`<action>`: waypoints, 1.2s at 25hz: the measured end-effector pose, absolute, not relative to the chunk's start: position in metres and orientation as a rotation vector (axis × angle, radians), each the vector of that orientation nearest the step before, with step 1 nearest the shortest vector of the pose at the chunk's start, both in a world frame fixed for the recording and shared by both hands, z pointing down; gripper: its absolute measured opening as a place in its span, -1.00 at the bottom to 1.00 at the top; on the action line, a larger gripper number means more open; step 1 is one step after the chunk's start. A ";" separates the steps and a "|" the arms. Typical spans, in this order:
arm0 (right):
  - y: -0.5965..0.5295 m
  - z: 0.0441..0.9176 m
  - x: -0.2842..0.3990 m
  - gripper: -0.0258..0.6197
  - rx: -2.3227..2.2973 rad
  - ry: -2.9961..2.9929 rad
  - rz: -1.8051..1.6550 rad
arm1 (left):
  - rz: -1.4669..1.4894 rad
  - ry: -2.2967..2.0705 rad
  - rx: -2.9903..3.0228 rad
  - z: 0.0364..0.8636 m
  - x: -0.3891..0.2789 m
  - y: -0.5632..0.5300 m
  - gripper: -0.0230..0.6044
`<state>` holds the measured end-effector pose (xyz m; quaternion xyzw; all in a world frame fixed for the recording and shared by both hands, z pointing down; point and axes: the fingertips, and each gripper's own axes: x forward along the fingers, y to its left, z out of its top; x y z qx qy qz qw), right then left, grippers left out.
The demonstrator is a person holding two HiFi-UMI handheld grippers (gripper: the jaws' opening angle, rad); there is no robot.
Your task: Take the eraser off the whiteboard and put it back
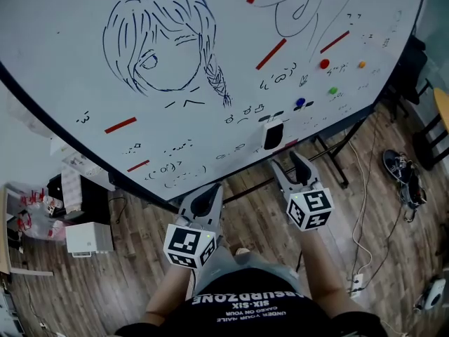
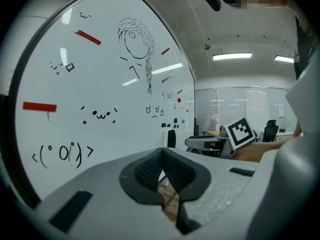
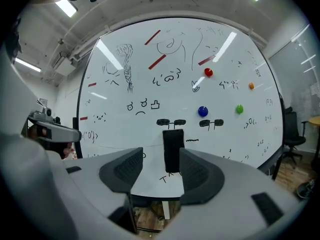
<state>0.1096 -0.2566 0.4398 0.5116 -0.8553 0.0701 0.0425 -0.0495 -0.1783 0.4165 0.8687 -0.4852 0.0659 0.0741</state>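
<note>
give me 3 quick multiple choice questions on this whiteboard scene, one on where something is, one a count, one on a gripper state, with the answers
1. Where is the eraser?
A) stuck on the whiteboard
B) lying on the floor
C) on a chair

2. How many round magnets are on the whiteboard?
A) two
B) four
C) seven

3. How do the jaws of the left gripper stand?
A) together, with nothing between them
B) wide apart
C) clamped on the eraser

Answers:
1 A: the eraser sits on the board, ahead of the open right gripper.
2 B: one red, one orange, one green and one blue show in the right gripper view.
3 A: the pads meet in the left gripper view.
</note>
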 end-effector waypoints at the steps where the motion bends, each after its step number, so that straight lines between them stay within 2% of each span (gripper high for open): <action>1: -0.252 0.439 0.109 -0.23 1.559 -2.623 0.220 | 0.196 -1.450 2.611 0.416 -0.048 -0.178 -0.91; 4: -0.238 0.435 0.106 -0.30 1.540 -2.645 0.237 | 0.194 -1.429 2.623 0.417 -0.044 -0.176 -0.91; 13: -0.201 0.426 0.102 -0.78 1.564 -2.655 0.232 | 0.192 -1.366 2.661 0.411 -0.032 -0.170 -0.91; 24: -0.159 0.429 0.092 -0.92 1.577 -2.652 0.295 | 0.195 -1.255 2.708 0.409 -0.021 -0.151 -0.91; 30: -0.137 0.429 0.085 -0.92 1.608 -2.632 0.314 | 0.215 -1.170 2.753 0.409 -0.011 -0.136 -0.91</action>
